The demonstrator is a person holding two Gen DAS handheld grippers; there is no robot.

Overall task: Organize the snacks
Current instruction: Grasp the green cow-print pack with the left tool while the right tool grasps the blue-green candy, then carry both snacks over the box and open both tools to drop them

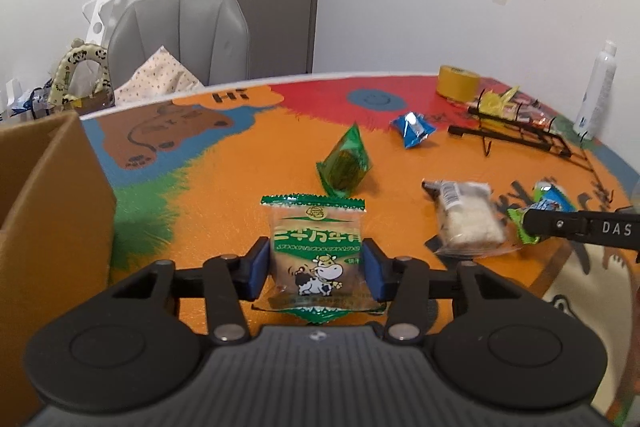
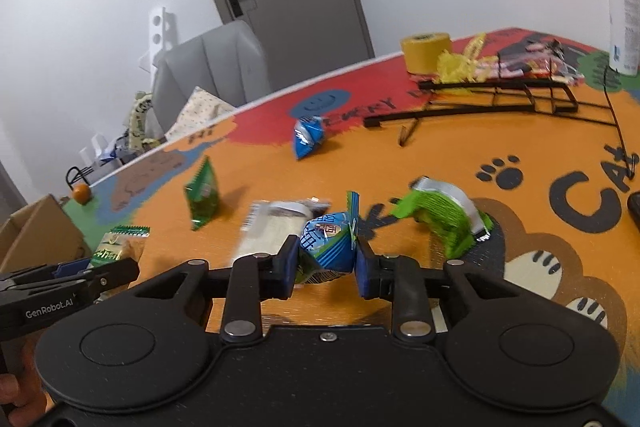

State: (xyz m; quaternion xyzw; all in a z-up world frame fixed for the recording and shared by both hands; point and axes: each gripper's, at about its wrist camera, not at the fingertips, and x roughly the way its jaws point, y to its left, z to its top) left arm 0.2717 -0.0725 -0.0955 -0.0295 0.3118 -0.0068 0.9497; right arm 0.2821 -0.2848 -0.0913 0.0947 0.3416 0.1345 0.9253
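Blue pads of left gripper (image 1: 316, 269) clamped the cow packet (image 1: 316, 251) at lower centre; right gripper (image 2: 326, 263) pinched a blue-green packet (image 2: 330, 247) mid-frame. Cardboard box (image 1: 48, 195) stood at left edge, on table (image 1: 248, 163).

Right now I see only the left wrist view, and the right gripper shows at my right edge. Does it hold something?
Observer: Yes. The right gripper is shut on a blue packet, with one pad on each side.
Operator: Does anything lie near it that I cannot see?
Observer: A crumpled green wrapper lies on the table, just to its right.
Operator: My left gripper is on the cow packet. What is behind my box?
Observer: A small orange ball sits on the table beyond the box.
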